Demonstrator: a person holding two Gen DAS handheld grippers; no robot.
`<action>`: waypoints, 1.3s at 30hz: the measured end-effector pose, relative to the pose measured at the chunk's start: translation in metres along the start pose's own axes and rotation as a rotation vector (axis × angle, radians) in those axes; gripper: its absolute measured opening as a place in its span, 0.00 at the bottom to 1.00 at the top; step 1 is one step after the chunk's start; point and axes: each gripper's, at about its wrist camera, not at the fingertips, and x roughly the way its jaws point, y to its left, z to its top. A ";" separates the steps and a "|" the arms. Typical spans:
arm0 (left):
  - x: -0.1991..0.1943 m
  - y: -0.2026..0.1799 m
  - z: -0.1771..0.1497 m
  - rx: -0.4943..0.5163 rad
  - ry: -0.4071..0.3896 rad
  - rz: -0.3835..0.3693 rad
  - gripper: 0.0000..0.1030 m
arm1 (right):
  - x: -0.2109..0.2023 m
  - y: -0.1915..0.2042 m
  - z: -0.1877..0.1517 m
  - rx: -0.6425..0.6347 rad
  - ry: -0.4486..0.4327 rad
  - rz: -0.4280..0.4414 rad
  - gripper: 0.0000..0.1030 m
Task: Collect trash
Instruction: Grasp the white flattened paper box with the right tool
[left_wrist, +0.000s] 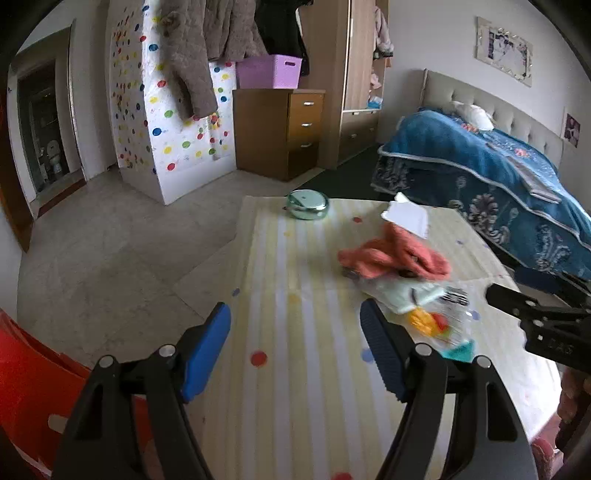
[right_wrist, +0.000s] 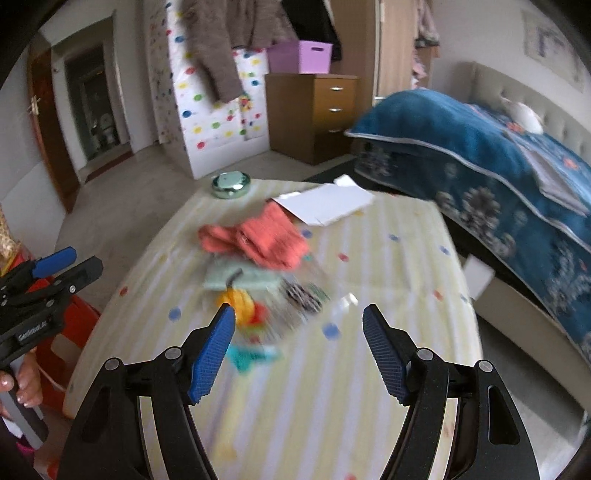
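Two grippers hang over a striped table (right_wrist: 388, 266), jaws apart and empty. Ahead of the right gripper (right_wrist: 299, 352) lies a coral cloth (right_wrist: 258, 236); nearer, just past its left fingertip, a blurred clear wrapper (right_wrist: 273, 299). The left gripper (left_wrist: 295, 349) has that wrapper beside its right finger.

Glossy metal tin (left_wrist: 307, 204), fuzzy cloth (left_wrist: 395, 254), crinkly clear plastic wrapper (right_wrist: 280, 295)

Pale tiled floor (left_wrist: 110, 251), wooden drawer chest (left_wrist: 280, 133), blue-covered bed (left_wrist: 498, 177), white walls (left_wrist: 424, 40)

Wrappers (right_wrist: 266, 310) before cloth (right_wrist: 258, 240) on table (right_wrist: 388, 369)
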 end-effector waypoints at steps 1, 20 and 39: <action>0.005 0.002 0.002 0.002 0.004 0.003 0.69 | 0.012 0.005 0.007 -0.016 0.005 0.007 0.70; 0.032 -0.010 -0.007 0.021 0.081 -0.036 0.69 | 0.079 0.023 0.022 -0.074 0.149 0.073 0.39; -0.004 -0.041 -0.010 0.058 0.049 -0.024 0.71 | -0.010 0.005 -0.018 -0.034 0.034 0.100 0.63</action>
